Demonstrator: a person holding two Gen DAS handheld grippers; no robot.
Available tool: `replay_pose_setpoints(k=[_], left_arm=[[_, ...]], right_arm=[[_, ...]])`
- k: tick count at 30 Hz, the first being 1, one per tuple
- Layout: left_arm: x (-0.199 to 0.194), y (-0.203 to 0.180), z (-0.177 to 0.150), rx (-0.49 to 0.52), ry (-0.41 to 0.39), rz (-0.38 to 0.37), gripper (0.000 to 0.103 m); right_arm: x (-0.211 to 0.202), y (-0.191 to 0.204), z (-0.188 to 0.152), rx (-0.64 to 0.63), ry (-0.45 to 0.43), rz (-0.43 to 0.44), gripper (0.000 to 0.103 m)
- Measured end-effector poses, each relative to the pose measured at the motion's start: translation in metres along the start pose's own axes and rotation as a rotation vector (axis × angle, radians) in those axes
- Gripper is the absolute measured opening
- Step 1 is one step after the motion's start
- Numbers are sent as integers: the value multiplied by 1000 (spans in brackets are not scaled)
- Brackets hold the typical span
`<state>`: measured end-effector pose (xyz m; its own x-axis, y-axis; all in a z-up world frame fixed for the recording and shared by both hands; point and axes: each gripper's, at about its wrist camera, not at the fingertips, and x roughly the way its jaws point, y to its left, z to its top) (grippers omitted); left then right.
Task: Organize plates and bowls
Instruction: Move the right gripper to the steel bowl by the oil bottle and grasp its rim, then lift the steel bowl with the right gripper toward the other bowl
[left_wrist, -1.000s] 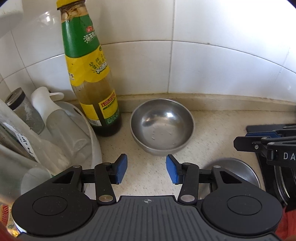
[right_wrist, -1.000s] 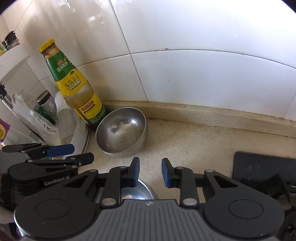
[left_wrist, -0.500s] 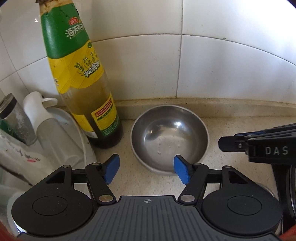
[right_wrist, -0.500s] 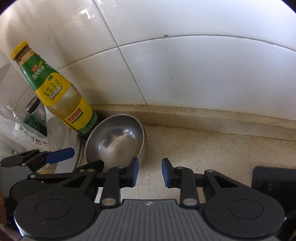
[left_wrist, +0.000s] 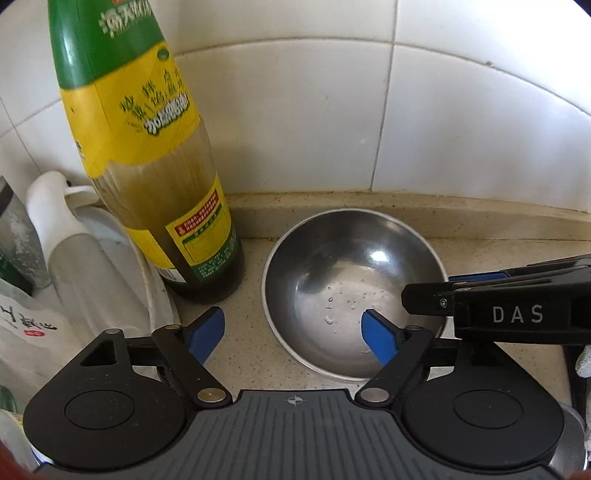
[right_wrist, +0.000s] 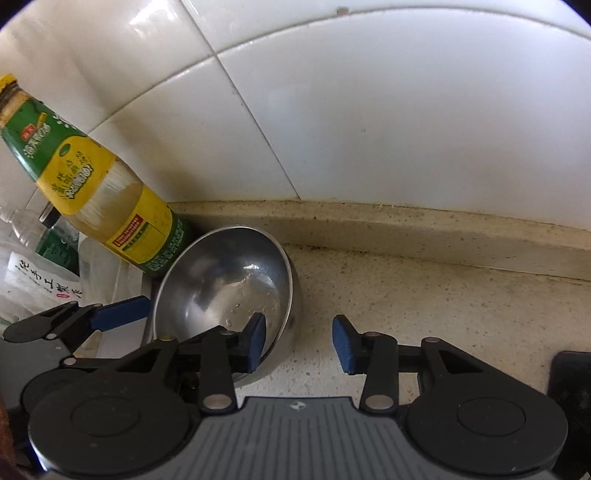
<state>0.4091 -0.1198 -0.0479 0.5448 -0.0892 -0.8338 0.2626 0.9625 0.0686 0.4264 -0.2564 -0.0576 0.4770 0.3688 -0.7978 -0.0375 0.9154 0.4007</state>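
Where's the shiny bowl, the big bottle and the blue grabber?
bowl (left_wrist: 351, 291): left wrist view, inside bottom, by the water drops.
bottle (left_wrist: 140, 122): left wrist view, yellow label.
left gripper (left_wrist: 293, 330): left wrist view, midway between its blue fingertips, jaws just opened wider, nothing gripped.

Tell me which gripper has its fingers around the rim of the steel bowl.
Both: the left gripper straddles the steel bowl's near-left rim, and the right gripper straddles the opposite rim. Neither presses on it.

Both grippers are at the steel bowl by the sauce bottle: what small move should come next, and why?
Probably lower both grippers a little, then close. The left gripper and right gripper, fingers just opening, each straddle an opposite side of the round stainless steel bowl's rim with one finger inside, pads not yet pressing. The green-and-yellow-labelled sauce bottle stands close beside the bowl.
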Motion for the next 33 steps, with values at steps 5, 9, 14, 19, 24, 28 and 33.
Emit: replay_pose_setpoints(k=[5, 9, 14, 19, 24, 28, 33], left_arm=[[15, -3, 3, 13, 26, 18, 89], [20, -5, 3, 19, 22, 25, 90], [24, -4, 1, 2, 20, -25, 83], [28, -3, -1, 10, 24, -69, 62], [27, -9, -2, 36, 3, -58, 59], [22, -13, -2, 44, -1, -60, 59], [11, -20, 0, 69, -31, -48, 63]], right_arm=[[10, -4, 6, 8, 27, -2, 45], [13, -3, 7, -20, 16, -3, 44], [15, -3, 9, -31, 21, 26, 27], [15, -2, 9, -30, 24, 32, 23], [13, -5, 7, -13, 26, 44, 23], [8, -6, 5, -3, 18, 47, 23], [-4, -3, 5, -4, 2, 47, 23]])
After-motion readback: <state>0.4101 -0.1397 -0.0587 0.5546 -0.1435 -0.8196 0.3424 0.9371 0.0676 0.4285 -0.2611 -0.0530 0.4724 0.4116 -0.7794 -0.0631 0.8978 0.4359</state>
